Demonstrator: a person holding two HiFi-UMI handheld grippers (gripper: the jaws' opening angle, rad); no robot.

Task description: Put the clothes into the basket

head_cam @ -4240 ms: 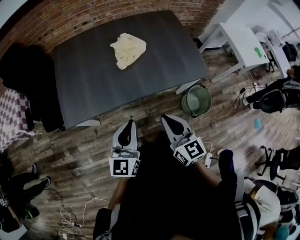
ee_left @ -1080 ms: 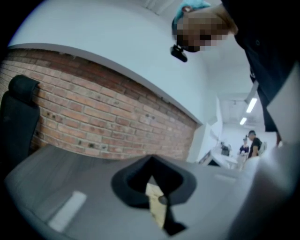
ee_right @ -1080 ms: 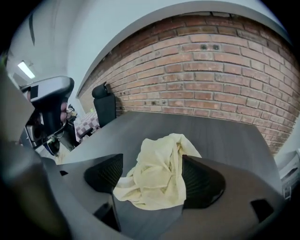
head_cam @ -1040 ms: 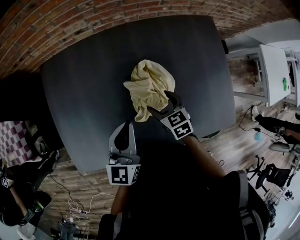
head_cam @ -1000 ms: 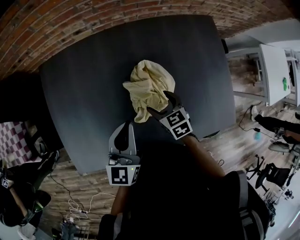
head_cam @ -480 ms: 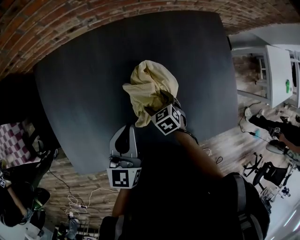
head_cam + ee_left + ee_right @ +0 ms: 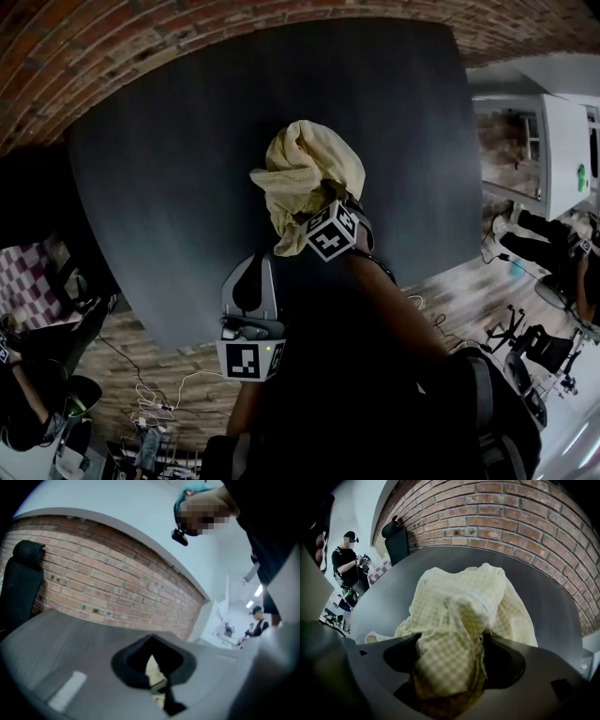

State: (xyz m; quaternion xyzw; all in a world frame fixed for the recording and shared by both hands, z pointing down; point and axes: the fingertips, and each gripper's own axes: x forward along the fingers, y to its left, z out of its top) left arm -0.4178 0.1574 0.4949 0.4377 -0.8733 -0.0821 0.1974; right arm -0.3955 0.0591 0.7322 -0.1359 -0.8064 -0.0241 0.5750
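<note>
Cloth [image 7: 305,173], bunched at frame centre over the table [image 7: 169,169], is clamped by one thick fold in the closed right gripper [image 7: 317,204], with the left gripper [image 7: 253,270] shut and empty lower left; the loose remainder could be dragged, or slipped free, on the way to an unseen basket.

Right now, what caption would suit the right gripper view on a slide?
Right gripper shut on a yellow checked cloth, dark table and brick wall behind.

Right hand-held gripper [image 7: 450,667] has clamped the yellow cloth [image 7: 305,169] (now bunched).
</note>
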